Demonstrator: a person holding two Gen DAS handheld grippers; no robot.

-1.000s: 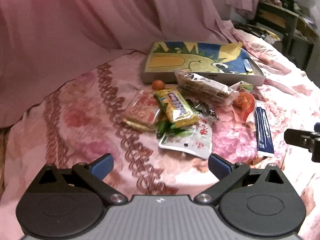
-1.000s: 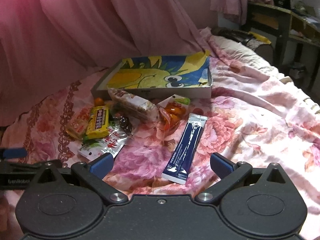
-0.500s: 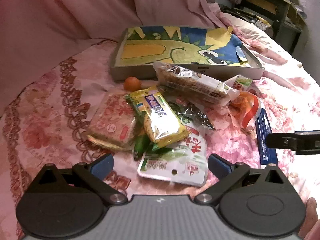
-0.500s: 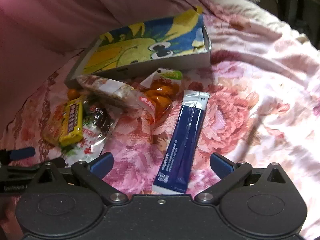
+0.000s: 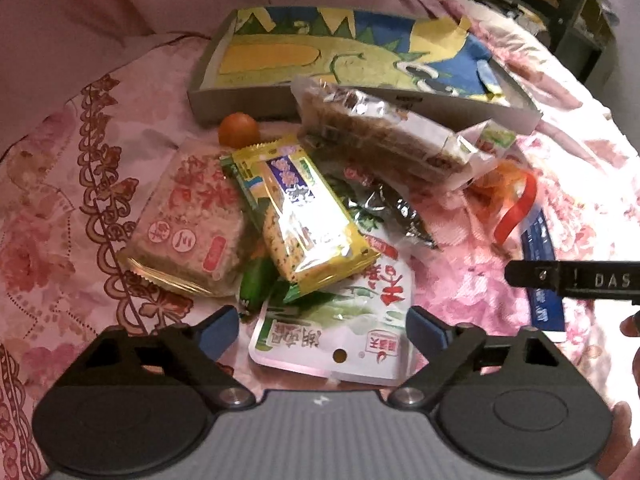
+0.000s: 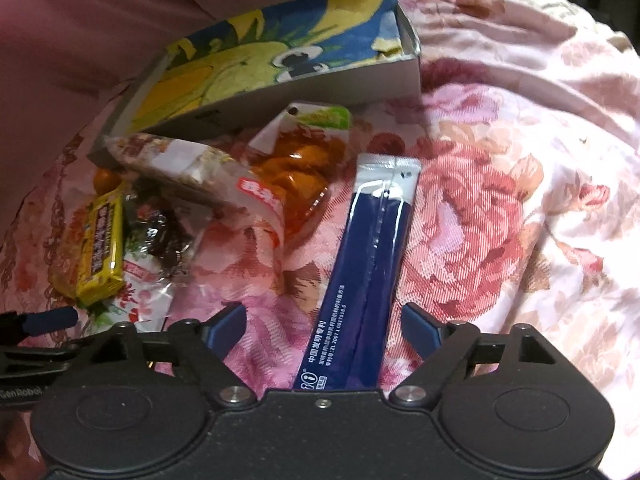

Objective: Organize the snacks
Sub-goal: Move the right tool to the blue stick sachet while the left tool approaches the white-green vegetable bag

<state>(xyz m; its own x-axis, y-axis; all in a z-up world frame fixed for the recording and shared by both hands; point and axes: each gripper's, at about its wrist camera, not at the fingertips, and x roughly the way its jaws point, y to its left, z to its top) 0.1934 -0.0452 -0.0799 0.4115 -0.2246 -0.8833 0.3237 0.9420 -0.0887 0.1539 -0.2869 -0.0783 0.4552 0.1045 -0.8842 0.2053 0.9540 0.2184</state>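
Both grippers, left gripper [image 5: 322,326] and right gripper [image 6: 322,326], hung wide open, holding nothing; the slick blue sachet [image 6: 366,268] on the soft bed [image 6: 500,208] might slide from closing jaws.

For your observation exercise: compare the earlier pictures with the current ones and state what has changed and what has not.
Both grippers moved forward and down toward the snacks. The left gripper now brackets the white-green pouch; the right gripper brackets the blue stick sachet. Both remain open; nothing was grasped or released. The snack pile, including the yellow bar, and the box lie as before on the bedspread.
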